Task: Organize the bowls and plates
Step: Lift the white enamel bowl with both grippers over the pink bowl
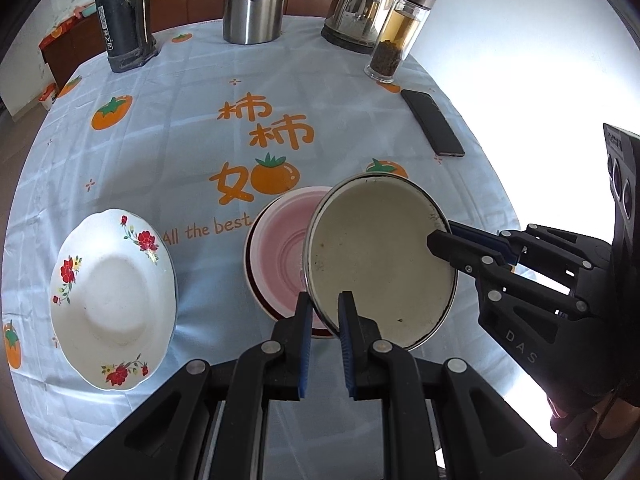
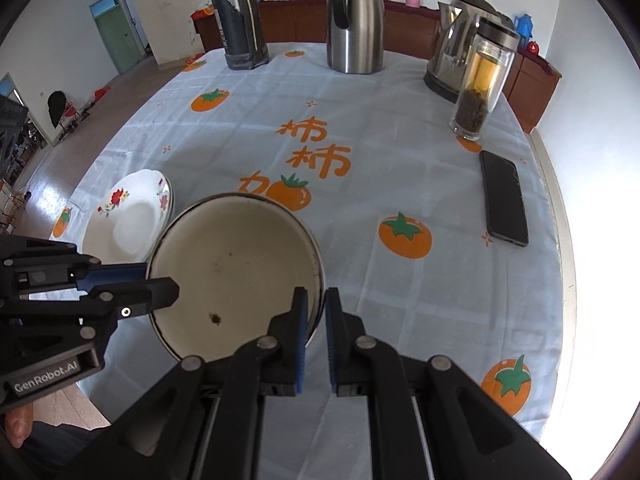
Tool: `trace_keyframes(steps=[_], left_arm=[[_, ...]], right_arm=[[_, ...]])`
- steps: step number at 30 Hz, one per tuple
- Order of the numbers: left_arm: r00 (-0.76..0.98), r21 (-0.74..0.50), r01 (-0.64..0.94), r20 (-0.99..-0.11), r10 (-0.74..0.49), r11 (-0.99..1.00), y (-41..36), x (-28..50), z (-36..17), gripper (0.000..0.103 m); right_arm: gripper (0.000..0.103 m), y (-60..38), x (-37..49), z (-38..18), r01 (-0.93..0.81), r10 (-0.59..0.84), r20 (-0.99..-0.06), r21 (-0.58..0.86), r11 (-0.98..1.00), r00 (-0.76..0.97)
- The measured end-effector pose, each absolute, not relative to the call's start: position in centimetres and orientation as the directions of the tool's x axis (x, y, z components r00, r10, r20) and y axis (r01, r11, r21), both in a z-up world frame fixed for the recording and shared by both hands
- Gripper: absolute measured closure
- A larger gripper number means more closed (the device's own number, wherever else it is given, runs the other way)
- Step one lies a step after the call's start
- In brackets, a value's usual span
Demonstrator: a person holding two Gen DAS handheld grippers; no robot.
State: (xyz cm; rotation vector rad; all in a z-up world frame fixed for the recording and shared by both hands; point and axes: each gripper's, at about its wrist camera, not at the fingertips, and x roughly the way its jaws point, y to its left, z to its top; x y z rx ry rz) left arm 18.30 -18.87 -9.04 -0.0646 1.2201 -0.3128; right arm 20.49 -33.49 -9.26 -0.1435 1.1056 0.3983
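1. Cream enamel bowl sits centre-right of the left wrist view, raised and tilted over the pink bowl, not yet nested.
2. Left gripper pinches its near rim, jaws narrow; right gripper clamps the opposite rim (both grip the same bowl).
3. Flowered white plate, lower left, rests alone on the tablecloth, apart from the bowls.
4. Judgement: bowl stacking is midway; seating the enamel bowl remains.

Open cloth mid-table; flasks, kettle, phone along far and right edges.
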Motion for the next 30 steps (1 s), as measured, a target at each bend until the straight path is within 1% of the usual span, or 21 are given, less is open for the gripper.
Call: trace_keyframes(steps=[30], left_arm=[[0.251,-0.25,0.217,-0.92,-0.301,0.944,-16.7,20.5,-11.0,0.088]], right_arm=[[0.094,-30.9,22.0,-11.2,-0.357,0.18,-0.921,0.048,0.933,0.346]])
